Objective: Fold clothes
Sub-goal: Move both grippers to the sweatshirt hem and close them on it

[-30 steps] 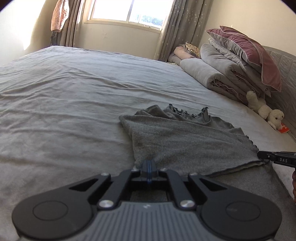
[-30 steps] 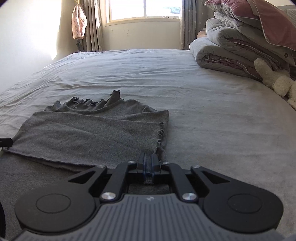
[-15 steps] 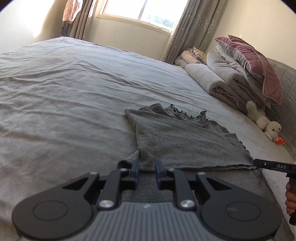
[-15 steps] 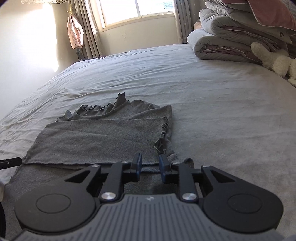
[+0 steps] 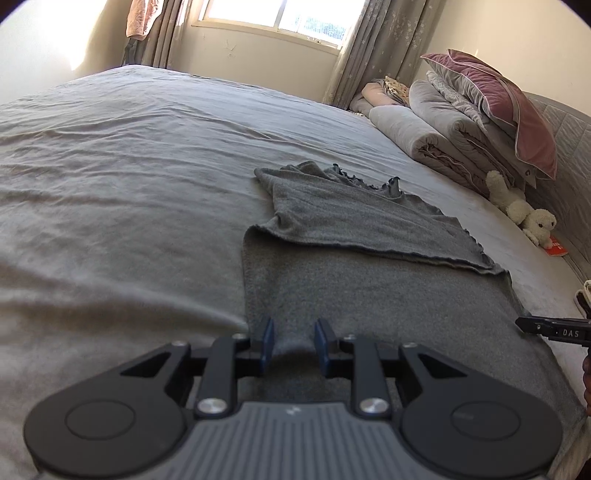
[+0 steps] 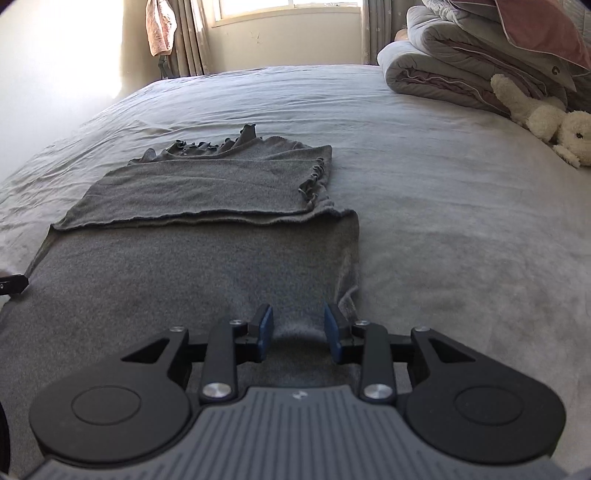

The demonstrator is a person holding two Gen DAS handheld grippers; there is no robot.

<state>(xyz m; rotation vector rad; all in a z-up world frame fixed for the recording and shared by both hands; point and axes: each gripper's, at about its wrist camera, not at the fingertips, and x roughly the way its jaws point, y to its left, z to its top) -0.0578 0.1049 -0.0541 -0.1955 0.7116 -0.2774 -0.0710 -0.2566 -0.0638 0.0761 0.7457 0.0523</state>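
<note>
Lighting: strong daylight from the window [image 5: 273,18] beyond the bed [image 5: 110,155]; wall left of the window blown out, most in the right wrist view. Near foreground shaded. Focus sharp. Fisheye bending and dark corners at frame edges.

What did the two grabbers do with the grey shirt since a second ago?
Both let go. The left gripper and right gripper were pinched shut on the grey garment, at the edge of its folded-over layer, a second ago. They have since opened and pulled back toward the near edge, so more of the bottom layer shows. The fold stayed lying flat. The bed, folded quilts and plush toy are unchanged.
</note>
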